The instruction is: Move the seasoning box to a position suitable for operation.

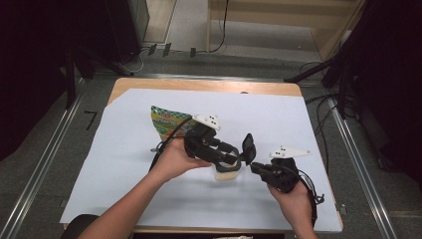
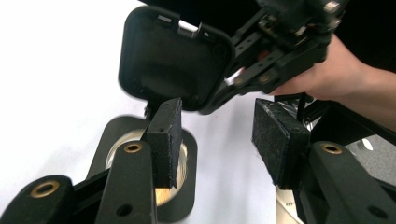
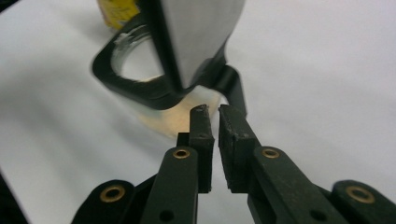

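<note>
A clear container [image 1: 226, 174] with a black rim holds pale yellow grains and stands on the white sheet. Its black hinged lid [image 1: 248, 148] is raised upright on the right side. My left gripper [image 1: 234, 158] hangs over the container's mouth. In the left gripper view its pads [image 2: 215, 135] stand apart with nothing between them, one pad over the rim [image 2: 189, 186] and the lid [image 2: 173, 60] beyond. My right gripper [image 1: 255, 167] sits just right of the lid. In the right gripper view its jaws [image 3: 215, 109] are a narrow slit apart, empty, just short of the rim [image 3: 140, 93] and lid [image 3: 196, 37].
A green printed bag [image 1: 166, 122] lies behind the left hand. The white sheet [image 1: 298, 119] covers most of the wooden table, whose far edge [image 1: 209, 84] shows. Cables and stands lie on the floor to the right.
</note>
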Demonstrator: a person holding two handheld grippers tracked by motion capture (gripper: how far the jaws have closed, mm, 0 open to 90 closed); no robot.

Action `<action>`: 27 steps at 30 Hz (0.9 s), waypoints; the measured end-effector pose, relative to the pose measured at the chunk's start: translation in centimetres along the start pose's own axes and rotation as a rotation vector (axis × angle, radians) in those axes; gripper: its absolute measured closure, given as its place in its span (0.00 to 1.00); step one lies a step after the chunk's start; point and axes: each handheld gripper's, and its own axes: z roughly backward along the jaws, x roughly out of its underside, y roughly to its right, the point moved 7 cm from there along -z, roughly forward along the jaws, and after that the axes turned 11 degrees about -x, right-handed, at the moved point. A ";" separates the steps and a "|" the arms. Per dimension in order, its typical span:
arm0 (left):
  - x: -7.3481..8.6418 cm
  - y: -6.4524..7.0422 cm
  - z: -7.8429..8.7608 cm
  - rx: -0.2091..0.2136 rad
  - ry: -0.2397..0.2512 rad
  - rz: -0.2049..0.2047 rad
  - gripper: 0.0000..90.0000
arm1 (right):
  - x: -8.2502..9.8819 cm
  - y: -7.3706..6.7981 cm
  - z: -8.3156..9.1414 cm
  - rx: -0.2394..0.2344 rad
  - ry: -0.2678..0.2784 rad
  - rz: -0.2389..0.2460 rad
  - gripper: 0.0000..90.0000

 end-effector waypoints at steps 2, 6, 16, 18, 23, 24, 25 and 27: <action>0.3 -0.3 0.5 -0.005 0.009 0.004 0.58 | 0.1 -0.3 0.2 -0.007 0.006 0.000 0.93; 0.8 -1.2 1.9 -0.008 0.010 0.028 0.53 | 0.5 -2.4 0.5 -0.081 0.009 0.025 0.88; 2.5 -2.3 4.0 -0.050 0.018 0.055 0.51 | 0.2 -6.2 -1.6 -0.161 -0.042 0.156 0.78; 2.6 -2.5 4.3 -0.052 0.016 0.061 0.51 | 0.2 -6.4 -1.8 -0.167 -0.041 0.160 0.75; 3.2 -3.1 5.6 -0.067 0.005 0.062 0.50 | 0.0 -7.2 -2.5 -0.188 -0.039 0.160 0.67; 3.4 -3.2 5.8 -0.072 0.002 0.062 0.50 | -0.1 -7.3 -2.7 -0.188 -0.036 0.169 0.65; 3.5 -3.3 6.1 -0.075 0.001 0.063 0.50 | -0.2 -7.4 -2.9 -0.190 -0.032 0.176 0.63; 3.5 -3.7 6.7 -0.084 0.007 0.073 0.51 | -0.6 -7.6 -3.1 -0.189 -0.028 0.194 0.62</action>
